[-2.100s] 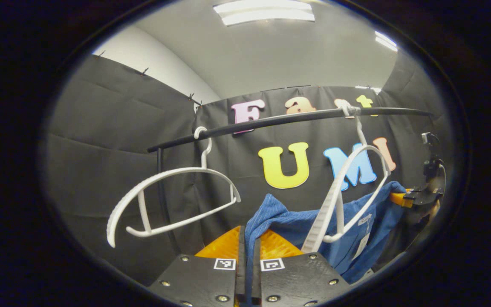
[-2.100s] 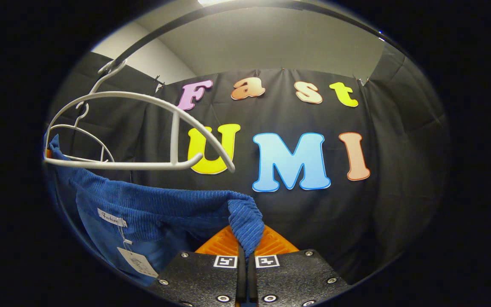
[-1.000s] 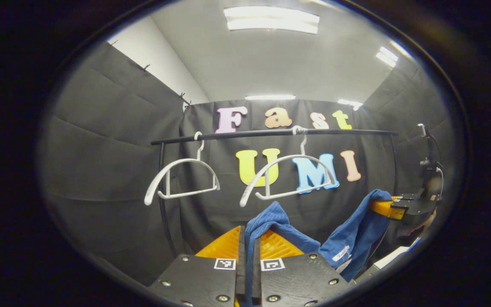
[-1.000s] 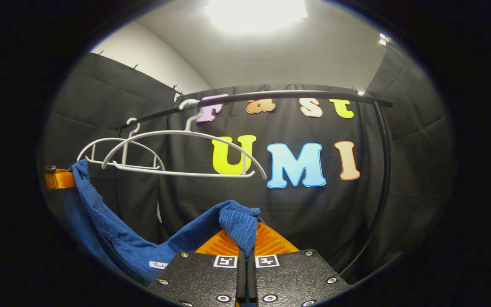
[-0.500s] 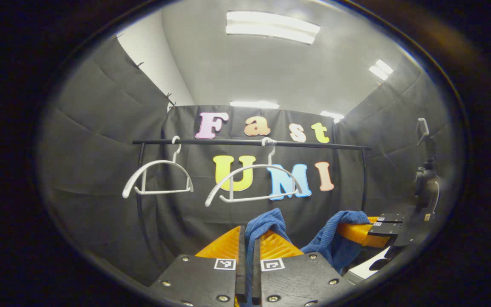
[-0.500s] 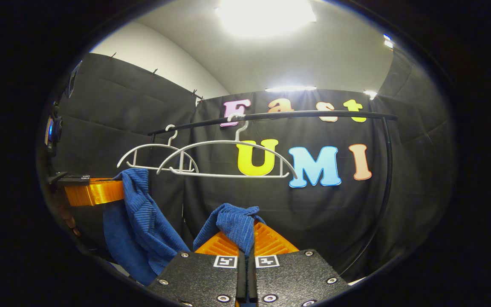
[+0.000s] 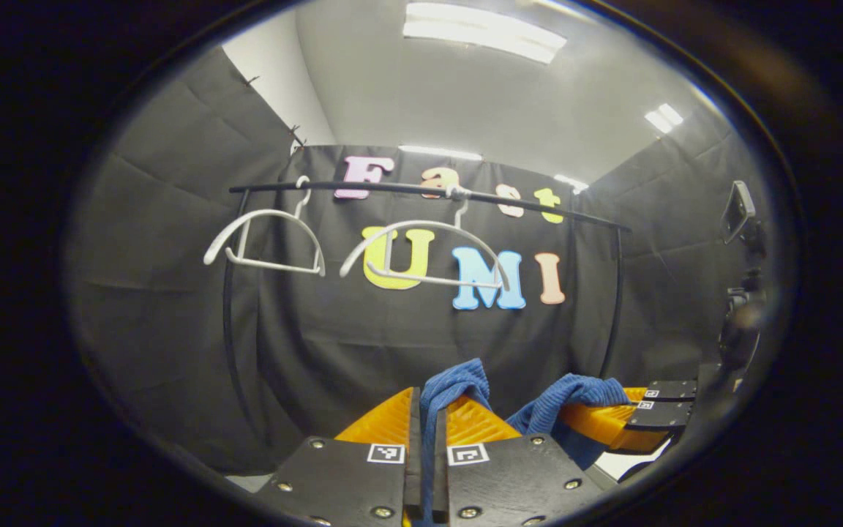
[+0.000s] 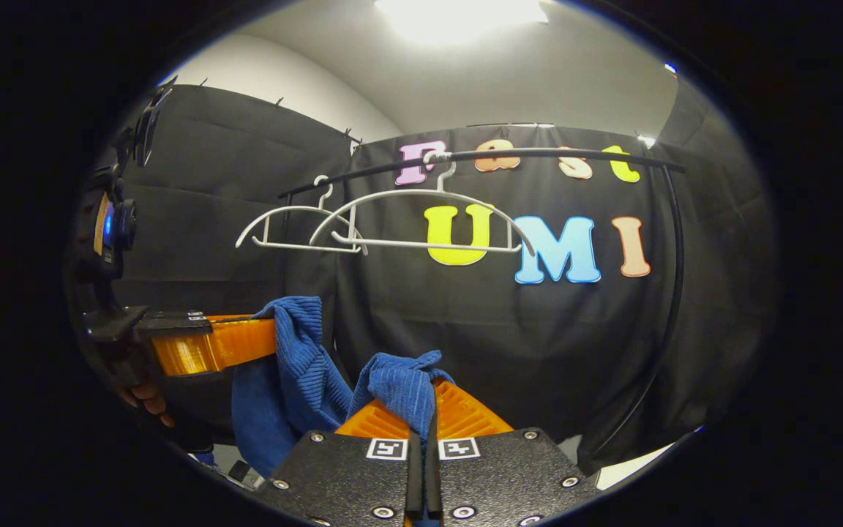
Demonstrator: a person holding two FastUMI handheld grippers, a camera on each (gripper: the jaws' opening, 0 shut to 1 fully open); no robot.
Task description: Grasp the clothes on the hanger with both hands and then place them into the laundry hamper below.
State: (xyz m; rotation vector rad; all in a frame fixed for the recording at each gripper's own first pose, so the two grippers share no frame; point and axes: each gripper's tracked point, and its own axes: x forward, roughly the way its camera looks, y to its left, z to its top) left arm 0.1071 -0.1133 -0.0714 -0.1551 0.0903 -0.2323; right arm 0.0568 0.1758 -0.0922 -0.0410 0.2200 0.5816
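A blue ribbed garment hangs between my two grippers, off the hangers. My left gripper is shut on one bunched end of it. In the right gripper view my right gripper is shut on the other end of the garment. The right gripper also shows low right in the left gripper view, and the left gripper shows at the left of the right gripper view, cloth draping below it. Two bare white hangers hang on the black rail well above. The hamper is hidden.
The rail's black posts stand at either side. A hand holds the left gripper. A pale floor or surface strip shows low right. A camera mount stands at the far right.
Both grippers have come down and back from the rail with the blue garment, which slid off the right hanger. The two grippers have drawn closer together and the hangers now hang bare higher in view.
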